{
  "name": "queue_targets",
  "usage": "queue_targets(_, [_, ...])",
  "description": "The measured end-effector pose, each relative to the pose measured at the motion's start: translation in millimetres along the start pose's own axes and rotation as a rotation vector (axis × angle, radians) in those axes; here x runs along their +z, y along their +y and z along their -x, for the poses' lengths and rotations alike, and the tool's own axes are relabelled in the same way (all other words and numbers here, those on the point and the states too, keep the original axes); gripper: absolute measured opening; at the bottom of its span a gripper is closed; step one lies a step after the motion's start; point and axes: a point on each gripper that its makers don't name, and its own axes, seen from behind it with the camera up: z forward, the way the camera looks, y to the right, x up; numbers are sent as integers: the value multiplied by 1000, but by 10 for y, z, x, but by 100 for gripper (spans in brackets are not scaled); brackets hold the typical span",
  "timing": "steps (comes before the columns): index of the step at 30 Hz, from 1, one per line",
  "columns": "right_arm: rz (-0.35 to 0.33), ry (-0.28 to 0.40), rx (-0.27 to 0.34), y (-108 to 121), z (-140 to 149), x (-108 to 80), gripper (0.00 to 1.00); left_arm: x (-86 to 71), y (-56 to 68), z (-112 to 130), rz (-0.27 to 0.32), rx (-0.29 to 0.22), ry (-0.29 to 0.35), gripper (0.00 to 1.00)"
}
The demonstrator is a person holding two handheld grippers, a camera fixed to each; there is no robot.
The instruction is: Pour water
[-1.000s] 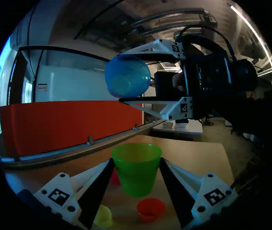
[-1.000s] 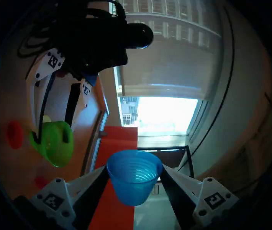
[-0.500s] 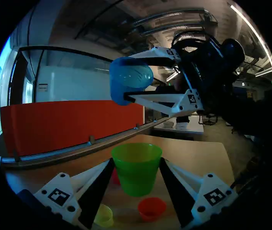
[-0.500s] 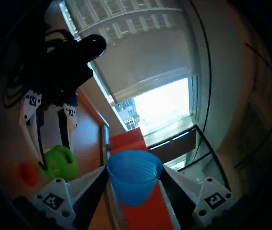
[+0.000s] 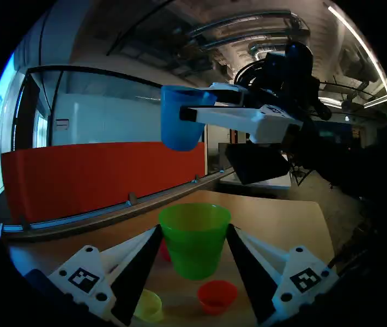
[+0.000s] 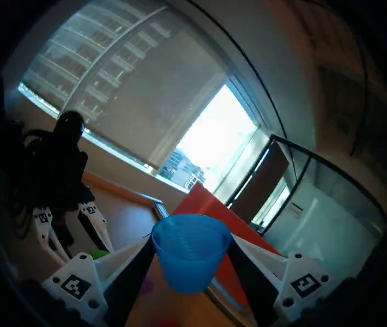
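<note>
My left gripper (image 5: 194,246) is shut on a green cup (image 5: 194,238), held upright just above the wooden table (image 5: 280,215). In the left gripper view the right gripper (image 5: 193,106) hangs higher up, shut on a blue cup (image 5: 180,122) that stands nearly upright. In the right gripper view the blue cup (image 6: 191,250) sits between my fingers with its mouth toward the camera. Farther off at lower left there, the left gripper (image 6: 71,229) and a sliver of the green cup (image 6: 98,254) appear.
On the table under the green cup lie a small red cup (image 5: 216,295), a small yellow cup (image 5: 149,305) and a pink one (image 5: 163,252). A red partition (image 5: 95,174) with a metal rail runs along the table's far edge. A bright window (image 6: 215,136) lies beyond.
The right gripper has rolled the blue cup back from a sideways tilt to nearly upright and lifted away. The left gripper and green cup have stayed still.
</note>
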Motion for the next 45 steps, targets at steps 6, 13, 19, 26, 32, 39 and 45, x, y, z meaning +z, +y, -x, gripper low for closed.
queue_targets(6, [-17,7,164,-29,-36,-28,92,1,1,-7,-1,2,-2,85])
queue_targets(13, [-66,8,374,-105,-59,-55,92,8,10,-10,1,5,-5,85])
queue_targets(19, [-85,20,462,-103,-105,-97,92,21,6,4,0,3,-10,85])
queue_targets(26, [-73,-29,490,-61,-3,-139,92,22,-5,4,-1,6,-16,85])
queue_targets(32, [-86,-51,544,-73,38,-171,92,16,-23,12,-4,7,-28,85])
queue_targets(39, [-93,-70,558,-69,119,-228,92,12,-39,20,2,-5,-45,85])
queue_targets(45, [-95,-90,547,-89,222,-275,92,-7,-65,68,0,7,-71,85])
